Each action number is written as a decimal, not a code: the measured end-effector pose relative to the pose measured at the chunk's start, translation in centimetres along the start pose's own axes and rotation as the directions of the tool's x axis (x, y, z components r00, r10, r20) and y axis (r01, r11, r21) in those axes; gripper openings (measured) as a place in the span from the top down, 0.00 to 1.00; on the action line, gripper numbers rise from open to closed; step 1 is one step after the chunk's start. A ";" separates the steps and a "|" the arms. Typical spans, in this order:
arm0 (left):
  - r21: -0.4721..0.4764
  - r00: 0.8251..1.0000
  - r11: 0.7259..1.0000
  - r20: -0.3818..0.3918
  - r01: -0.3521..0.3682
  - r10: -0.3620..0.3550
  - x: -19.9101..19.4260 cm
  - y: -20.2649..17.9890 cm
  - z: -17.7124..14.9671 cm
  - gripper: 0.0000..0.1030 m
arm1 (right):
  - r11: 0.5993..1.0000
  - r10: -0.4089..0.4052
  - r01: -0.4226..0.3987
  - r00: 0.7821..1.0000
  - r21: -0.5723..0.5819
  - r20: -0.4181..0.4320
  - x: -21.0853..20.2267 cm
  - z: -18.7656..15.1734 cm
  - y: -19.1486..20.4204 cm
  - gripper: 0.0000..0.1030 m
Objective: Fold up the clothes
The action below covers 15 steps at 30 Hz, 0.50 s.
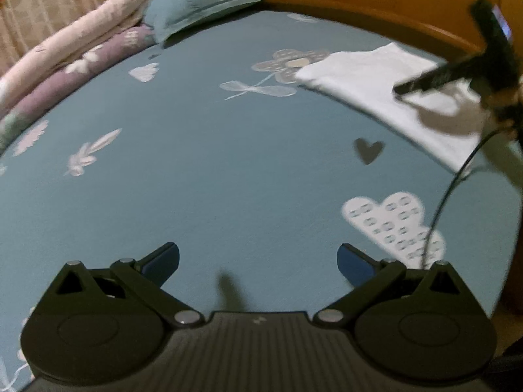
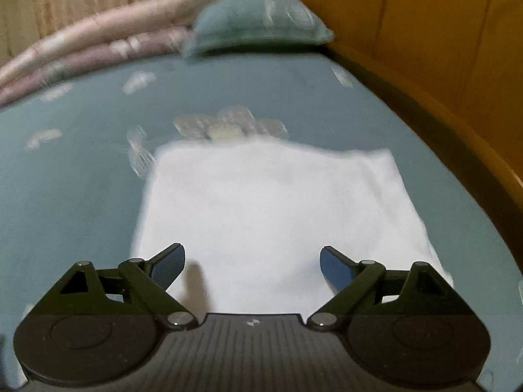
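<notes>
We recorded the white garment [image 2: 271,215] lying folded into a flat rectangle on the teal patterned bed sheet [image 1: 202,176], toward the wooden bed frame [image 2: 425,65] side, with a teal pillow [image 2: 261,23] and rolled quilts [image 1: 65,55] at the far end of the bed. Our right hand-held gripper [image 2: 252,266] hovered over the near edge of the garment with its jaws apart and nothing between them. Our left hand-held gripper [image 1: 258,261] was likewise spread wide over bare sheet, well apart from the garment and empty.
</notes>
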<state>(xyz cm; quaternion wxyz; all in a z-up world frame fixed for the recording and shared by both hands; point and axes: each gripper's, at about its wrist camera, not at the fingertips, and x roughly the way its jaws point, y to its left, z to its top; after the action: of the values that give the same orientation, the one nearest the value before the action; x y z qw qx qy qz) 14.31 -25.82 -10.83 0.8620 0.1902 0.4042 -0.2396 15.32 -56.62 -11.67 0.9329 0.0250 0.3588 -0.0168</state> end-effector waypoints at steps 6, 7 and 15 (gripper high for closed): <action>-0.017 0.999 0.998 0.001 -0.053 0.053 -0.8 0.6 -0.8 0.01 | 1.000 -0.009 0.009 1.000 -0.016 -0.014 5.4 4.2 1.6 0.09; -0.013 0.998 0.998 0.000 -0.059 0.059 -1.0 0.7 -0.9 0.01 | 1.000 -0.011 0.010 1.000 -0.014 -0.026 6.3 4.3 1.8 0.09; -0.056 0.998 0.996 0.006 -0.064 0.064 -1.3 1.6 -1.3 0.01 | 1.000 -0.015 0.015 1.000 -0.012 -0.018 4.7 3.7 2.6 0.09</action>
<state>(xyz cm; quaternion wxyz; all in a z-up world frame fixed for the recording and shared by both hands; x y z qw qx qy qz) 13.72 -23.48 -10.41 0.8758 0.1779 0.4011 -0.2013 21.44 -54.32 -12.00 0.9297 0.0168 0.3673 -0.0215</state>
